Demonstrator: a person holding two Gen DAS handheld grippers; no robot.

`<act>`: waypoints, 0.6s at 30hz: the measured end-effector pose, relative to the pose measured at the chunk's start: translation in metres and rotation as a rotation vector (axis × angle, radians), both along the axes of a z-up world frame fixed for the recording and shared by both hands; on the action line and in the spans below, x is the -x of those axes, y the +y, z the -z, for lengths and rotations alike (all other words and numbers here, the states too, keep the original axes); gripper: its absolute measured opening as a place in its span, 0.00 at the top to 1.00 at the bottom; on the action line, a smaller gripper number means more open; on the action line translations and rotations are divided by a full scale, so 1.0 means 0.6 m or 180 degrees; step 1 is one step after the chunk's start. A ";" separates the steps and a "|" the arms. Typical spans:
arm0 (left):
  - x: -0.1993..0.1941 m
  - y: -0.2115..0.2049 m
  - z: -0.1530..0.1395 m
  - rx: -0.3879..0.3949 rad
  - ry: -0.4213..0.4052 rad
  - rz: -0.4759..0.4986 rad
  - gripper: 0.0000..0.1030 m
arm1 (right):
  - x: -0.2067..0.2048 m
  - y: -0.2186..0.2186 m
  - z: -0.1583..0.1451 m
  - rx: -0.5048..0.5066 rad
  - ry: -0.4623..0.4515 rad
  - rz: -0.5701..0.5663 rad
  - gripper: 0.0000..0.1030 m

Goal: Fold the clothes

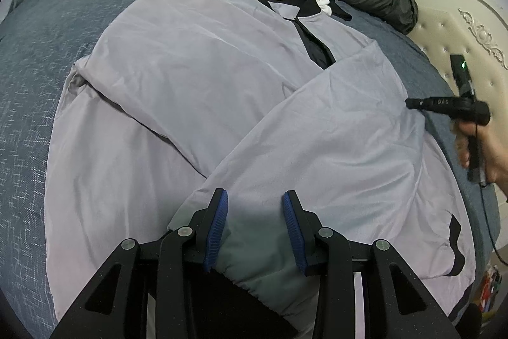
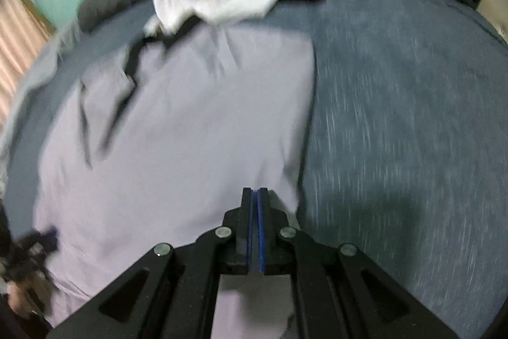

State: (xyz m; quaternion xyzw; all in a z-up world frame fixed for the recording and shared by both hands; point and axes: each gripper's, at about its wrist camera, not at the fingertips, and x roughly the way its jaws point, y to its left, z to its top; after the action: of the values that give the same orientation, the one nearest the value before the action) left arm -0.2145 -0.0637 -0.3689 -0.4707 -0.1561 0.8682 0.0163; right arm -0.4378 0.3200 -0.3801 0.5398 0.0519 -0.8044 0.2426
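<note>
Left wrist view: blue woven bedspread (image 1: 28, 78) fills the frame, and a smooth lilac shirt (image 1: 197, 59) with black collar lies across its middle, one side folded diagonally over. I judge a side fold underway; next needs the opposite edge gripped. Left gripper (image 1: 255, 224) gapes above cloth; right gripper (image 2: 255, 231) is clenched, contents unclear

We note dim, even indoor light. Left wrist view sharp; right wrist view motion-blurred. Fisheye bends edges, corners black. Soft shadow on the bed (image 2: 365, 205).
</note>
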 end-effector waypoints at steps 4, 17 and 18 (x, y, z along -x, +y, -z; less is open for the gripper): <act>0.003 -0.002 0.001 -0.0008 -0.0005 0.0008 0.61 | 0.000 0.020 -0.001 0.0167 0.0060 0.0255 1.00; -0.005 -0.011 0.006 -0.0102 -0.0025 0.0027 0.61 | -0.023 0.051 -0.001 0.0456 0.0194 0.0643 0.99; -0.006 -0.012 0.006 -0.0112 -0.0028 0.0033 0.61 | -0.029 0.051 0.007 0.0408 0.0148 0.0606 0.99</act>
State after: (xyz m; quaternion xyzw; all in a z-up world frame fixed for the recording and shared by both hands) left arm -0.2110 -0.0706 -0.3726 -0.4749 -0.1689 0.8632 0.0284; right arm -0.4205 0.3503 -0.3843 0.5069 -0.0455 -0.8378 0.1978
